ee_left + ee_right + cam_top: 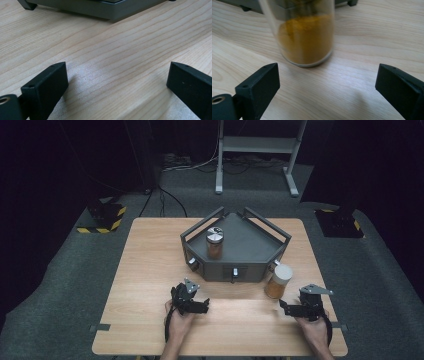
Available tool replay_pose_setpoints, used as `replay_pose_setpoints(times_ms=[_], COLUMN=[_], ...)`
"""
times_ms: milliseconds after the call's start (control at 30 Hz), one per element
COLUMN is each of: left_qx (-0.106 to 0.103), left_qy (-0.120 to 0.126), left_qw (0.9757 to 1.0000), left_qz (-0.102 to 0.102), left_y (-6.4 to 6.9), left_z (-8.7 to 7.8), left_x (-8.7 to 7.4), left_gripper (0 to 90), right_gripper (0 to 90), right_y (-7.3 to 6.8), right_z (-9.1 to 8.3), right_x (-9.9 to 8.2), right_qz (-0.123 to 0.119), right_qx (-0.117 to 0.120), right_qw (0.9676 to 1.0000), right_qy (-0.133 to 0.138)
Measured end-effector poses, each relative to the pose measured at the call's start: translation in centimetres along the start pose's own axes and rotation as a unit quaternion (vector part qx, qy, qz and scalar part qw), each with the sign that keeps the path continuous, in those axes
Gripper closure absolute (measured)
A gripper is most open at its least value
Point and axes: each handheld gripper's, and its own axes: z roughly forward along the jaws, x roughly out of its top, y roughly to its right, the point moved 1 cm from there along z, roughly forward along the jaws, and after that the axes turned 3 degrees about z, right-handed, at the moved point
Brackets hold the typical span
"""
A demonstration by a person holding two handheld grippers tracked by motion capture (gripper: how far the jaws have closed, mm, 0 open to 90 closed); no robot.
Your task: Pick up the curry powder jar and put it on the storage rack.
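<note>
one silver-lidded glass spice jar point(215, 243) sits on the grey angular metal rack point(260, 245); the white-capped glass jar of yellow powder point(278, 281) waits on the table, ungrasped, before the wide-open right gripper point(286, 308); the left gripper point(202, 306) is open and empty.

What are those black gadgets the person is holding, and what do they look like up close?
Each hand holds a black gripper: left gripper, right gripper. Each has two blocky black jaws with small holes, a grey three-cornered plate on top, and a black cable looping back by the wrist. The forearms are bare, with no sleeves in sight.

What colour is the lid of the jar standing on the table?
White, on the jar of yellow-orange powder; clearest in the high view.
</note>
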Motion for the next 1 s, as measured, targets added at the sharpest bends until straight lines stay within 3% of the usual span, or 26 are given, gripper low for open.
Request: replay_pose_setpoints(times_ms=[600, 1000], left_qx=[0.000, 0.000], left_qy=[0.000, 0.000], left_qw=[1.0000, 1.0000], left_qz=[0.000, -0.001], left_y=[0.0, 0.0], left_z=[0.0, 0.0], left_x=[0.0, 0.0], left_gripper=[3.6, 3.8], right_gripper=[9.9, 16.3], right_y=[-0.9, -0.8], right_z=[0.9, 1.6], right_x=[2.3, 3.9], right_qz=[-0.016, -0.019], right_qx=[0.036, 0.043], right_qw=[0.9987, 0.9979], right_qy=[0.034, 0.045])
